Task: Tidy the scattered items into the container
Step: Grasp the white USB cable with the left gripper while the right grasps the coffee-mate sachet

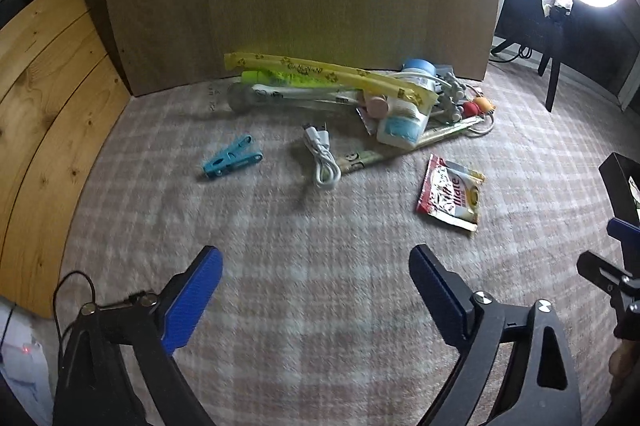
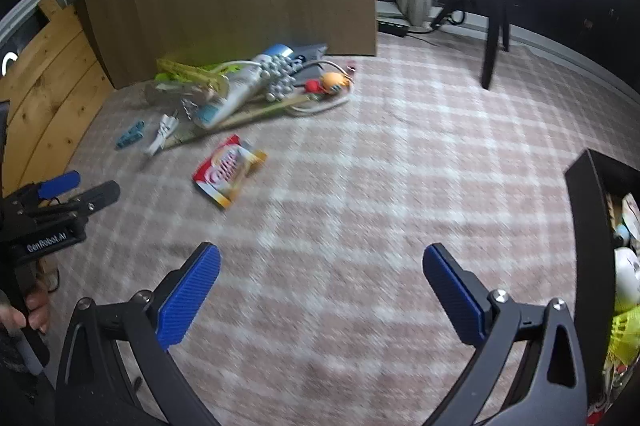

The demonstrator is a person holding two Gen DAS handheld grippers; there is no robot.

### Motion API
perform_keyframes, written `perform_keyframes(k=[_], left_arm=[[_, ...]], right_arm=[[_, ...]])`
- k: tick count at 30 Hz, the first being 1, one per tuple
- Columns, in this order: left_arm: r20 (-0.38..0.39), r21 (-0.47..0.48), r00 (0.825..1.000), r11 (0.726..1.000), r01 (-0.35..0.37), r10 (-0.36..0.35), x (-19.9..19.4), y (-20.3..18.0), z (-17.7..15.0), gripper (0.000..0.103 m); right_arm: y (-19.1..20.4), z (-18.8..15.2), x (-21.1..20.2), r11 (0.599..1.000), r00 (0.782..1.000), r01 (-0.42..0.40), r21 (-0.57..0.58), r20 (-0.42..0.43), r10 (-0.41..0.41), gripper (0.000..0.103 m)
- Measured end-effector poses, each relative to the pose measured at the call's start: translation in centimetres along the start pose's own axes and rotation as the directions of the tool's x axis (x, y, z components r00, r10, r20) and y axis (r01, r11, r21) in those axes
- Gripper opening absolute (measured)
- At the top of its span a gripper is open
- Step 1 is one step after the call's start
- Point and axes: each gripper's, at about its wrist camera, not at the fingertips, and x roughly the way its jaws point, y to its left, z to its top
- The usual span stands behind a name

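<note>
Since both the left gripper (image 1: pixel 316 262) and right gripper (image 2: pixel 322 260) hover empty with jaws spread wide, looks like nothing's picked yet; sachet (image 1: pixel 450 192) lies flat mid-blanket (image 1: pixel 320 226), long axis running toward the far pile, black container (image 2: pixel 588 226) at the blanket's right edge

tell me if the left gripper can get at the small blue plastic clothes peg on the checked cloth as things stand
Probably yes: the left gripper is open and empty, and the blue plastic clothes peg lies alone on bare checked cloth, apart from the white coiled cable.
</note>
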Motion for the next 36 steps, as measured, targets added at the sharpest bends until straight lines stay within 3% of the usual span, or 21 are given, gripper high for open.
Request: perform_keyframes(k=[6,15,22,33,36], left_arm=[[-0.037,0.001,0.999,1.0,0.03,-0.03,1.2,0.9,1.8,0.081],[-0.106,-0.011,0.991,0.997,0.076,-0.077,4.0,1.1,3.8,0.058],[-0.134,-0.028,0.985,0.994,0.102,-0.105,5.8,0.8,4.6,0.042],[-0.159,-0.04,0.98,0.992,0.117,-0.122,7.9,0.7,6.1,0.036],[-0.17,-0.027,0.979,0.993,0.114,-0.117,8.4,0.2,6.2,0.028]], right_arm=[[2.4,2.3,1.7,0.999,1.0,-0.014,-0.029,-0.018,0.014,0.097],[5.3,4.6,6.0,0.998,0.993,-0.042,-0.05,-0.11,0.036,0.068],[6.4,5.4,8.8,0.998,0.984,-0.049,-0.05,-0.172,0.039,0.064],[7.2,6.3,10.2,0.997,0.981,-0.049,-0.054,-0.188,0.038,0.059],[7.7,6.4,10.3,0.996,0.983,-0.026,-0.085,-0.183,0.01,0.055]])
